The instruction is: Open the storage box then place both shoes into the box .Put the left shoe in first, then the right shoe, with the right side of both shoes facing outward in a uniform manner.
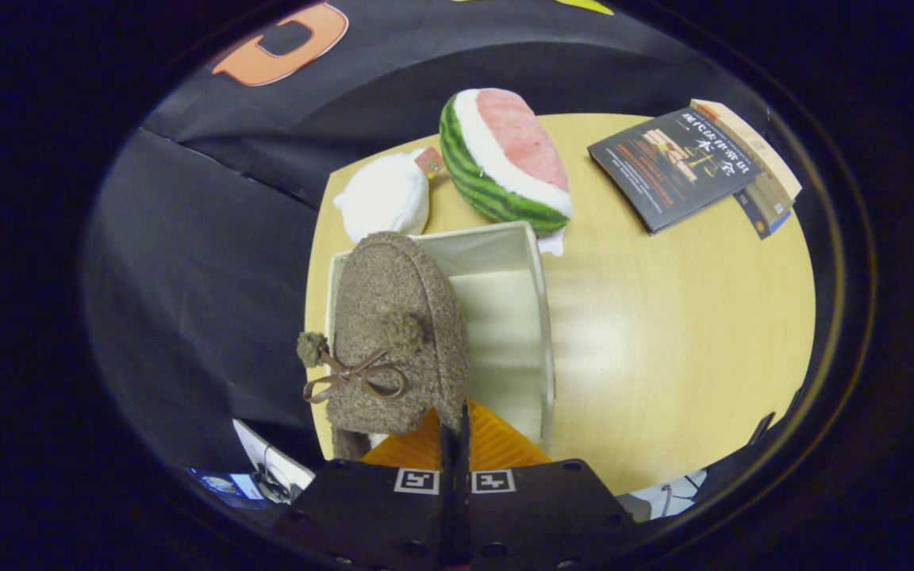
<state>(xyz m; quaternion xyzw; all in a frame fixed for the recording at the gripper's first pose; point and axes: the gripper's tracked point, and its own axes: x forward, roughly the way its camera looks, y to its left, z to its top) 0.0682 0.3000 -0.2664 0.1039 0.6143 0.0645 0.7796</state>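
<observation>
Fingers [455, 432] clamped together on heel edge of brown fuzzy bow-tied slipper [393, 333]; slipper hangs over left half of open white fabric storage box [540, 317], long axis pointing away from fingers

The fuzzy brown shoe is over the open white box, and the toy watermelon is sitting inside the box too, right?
Not quite. The gripper view shows the watermelon toy on the table beyond the white box, not inside it. The brown shoe does hang over the open box, and the hand-held gripper has its fingers closed together at the shoe's rear edge.
</observation>
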